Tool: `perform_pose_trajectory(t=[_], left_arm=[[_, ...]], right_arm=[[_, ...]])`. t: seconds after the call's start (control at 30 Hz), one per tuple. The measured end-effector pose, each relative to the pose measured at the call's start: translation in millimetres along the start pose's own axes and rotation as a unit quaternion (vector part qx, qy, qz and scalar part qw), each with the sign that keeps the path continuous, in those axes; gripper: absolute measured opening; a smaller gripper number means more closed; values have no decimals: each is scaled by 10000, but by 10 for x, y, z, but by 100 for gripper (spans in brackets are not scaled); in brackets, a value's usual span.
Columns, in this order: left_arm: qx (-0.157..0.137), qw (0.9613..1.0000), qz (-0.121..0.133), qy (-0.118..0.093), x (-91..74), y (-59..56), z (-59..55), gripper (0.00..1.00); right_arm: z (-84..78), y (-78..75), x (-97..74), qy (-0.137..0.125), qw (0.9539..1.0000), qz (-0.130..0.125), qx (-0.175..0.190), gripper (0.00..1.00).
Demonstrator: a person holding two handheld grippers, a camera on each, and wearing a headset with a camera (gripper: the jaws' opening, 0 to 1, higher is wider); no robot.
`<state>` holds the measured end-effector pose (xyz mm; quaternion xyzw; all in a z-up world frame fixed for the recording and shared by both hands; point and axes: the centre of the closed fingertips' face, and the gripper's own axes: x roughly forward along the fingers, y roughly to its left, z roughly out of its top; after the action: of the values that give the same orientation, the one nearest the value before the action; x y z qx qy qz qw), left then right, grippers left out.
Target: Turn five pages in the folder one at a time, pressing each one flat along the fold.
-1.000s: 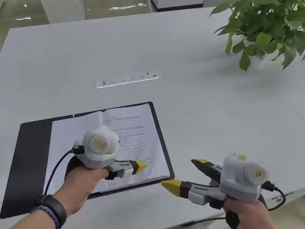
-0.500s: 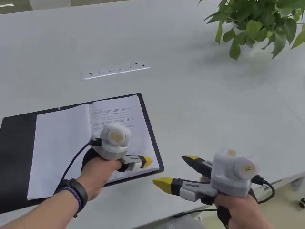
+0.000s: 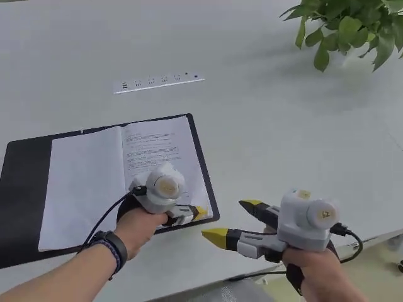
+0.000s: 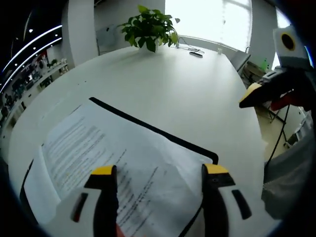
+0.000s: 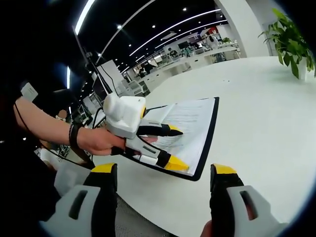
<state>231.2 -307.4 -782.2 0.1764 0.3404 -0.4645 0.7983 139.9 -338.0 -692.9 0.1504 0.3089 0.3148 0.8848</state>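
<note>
Now the black folder point(image 3: 20, 207) lies open, printed pages point(image 3: 157, 151) showing

White table point(image 3: 264, 126), potted plant point(image 3: 352, 25) on it — bright window point(image 4: 207, 19) behind.

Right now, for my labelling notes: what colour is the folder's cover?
Black; the folder shows best in the head view.

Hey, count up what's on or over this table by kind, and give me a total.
Folder: 1
Potted plant: 1
Socket strip: 1
Grippers: 2 (left gripper, right gripper)
Total: 5
</note>
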Motion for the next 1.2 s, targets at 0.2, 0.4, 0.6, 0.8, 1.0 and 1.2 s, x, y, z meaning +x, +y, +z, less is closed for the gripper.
perform_pose_trajectory(t=[0.2, 0.4, 0.6, 0.8, 1.0, 1.2], left_arm=[[-80, 10000, 17, -26, -9, 43, 15, 64], [-200, 9998, 19, -86, -8, 81, 18, 59], [-236, 9997, 15, -108, -8, 79, 24, 58], [-231, 9997, 32, -112, -8, 74, 24, 58], [-235, 9997, 39, -107, -6, 71, 26, 58], [-230, 9997, 45, -112, -3, 74, 24, 58]], right_arm=[[51, -12, 20, -128, 9998, 63, 108, 74], [38, -58, 49, -63, 9999, 74, 61, 72], [126, -128, 89, -199, 9996, 102, 162, 68], [243, -291, 235, -304, 9989, 95, 341, 60], [325, -424, 443, -251, 9983, 114, 506, 49], [309, -555, 701, -176, 9957, 240, 880, 41]])
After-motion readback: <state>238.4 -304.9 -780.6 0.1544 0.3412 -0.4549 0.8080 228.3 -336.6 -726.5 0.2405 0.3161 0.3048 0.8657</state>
